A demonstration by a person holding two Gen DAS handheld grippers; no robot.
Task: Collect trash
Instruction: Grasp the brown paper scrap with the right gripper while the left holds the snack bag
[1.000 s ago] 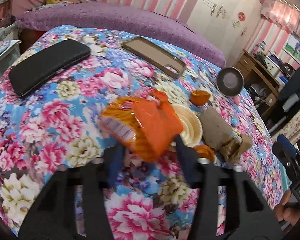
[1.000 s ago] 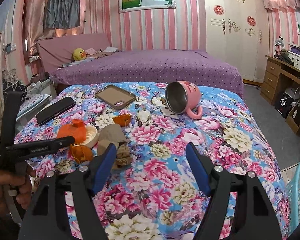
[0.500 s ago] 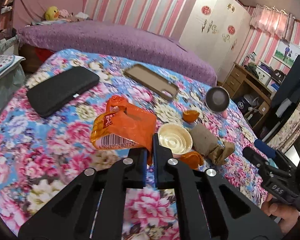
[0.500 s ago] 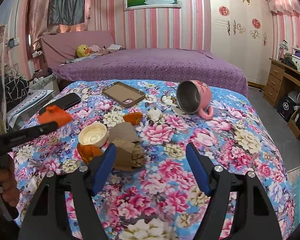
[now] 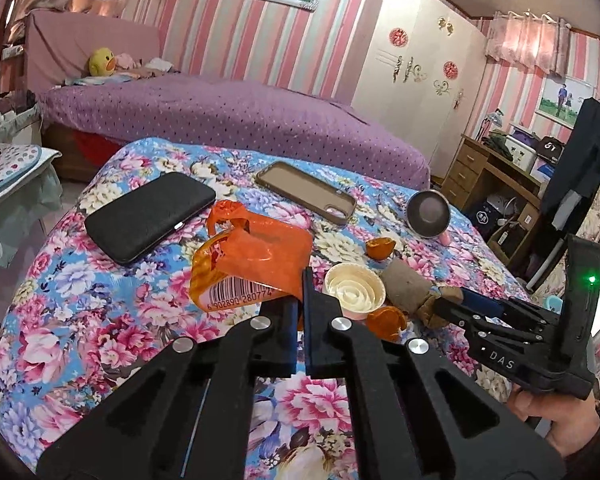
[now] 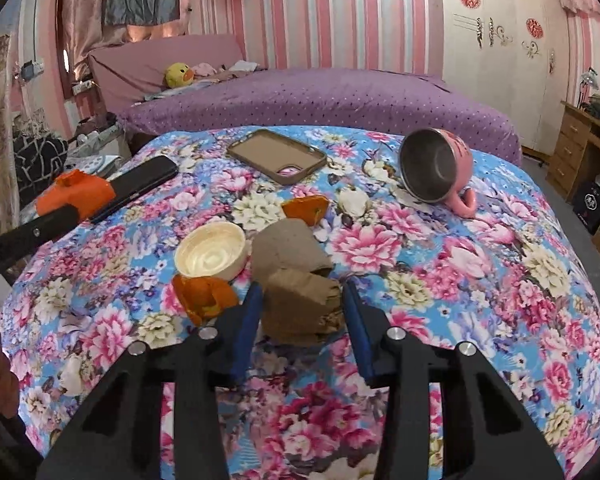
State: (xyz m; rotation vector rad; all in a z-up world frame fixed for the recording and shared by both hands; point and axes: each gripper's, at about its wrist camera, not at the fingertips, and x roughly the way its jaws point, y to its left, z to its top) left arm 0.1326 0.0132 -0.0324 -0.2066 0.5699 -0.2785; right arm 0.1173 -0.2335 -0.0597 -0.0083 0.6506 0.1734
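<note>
Orange wrapper (image 5: 256,264), centre frame, hangs clamped in the left gripper (image 5: 300,312), lifted clear for binning; right gripper (image 6: 300,320) is closing around the brown paper wad (image 6: 300,304) lower centre.

Orange wrapper (image 5: 252,264): barcode digits "6 902890 280774"; right gripper (image 5: 452,307) body: "DAS"
</note>
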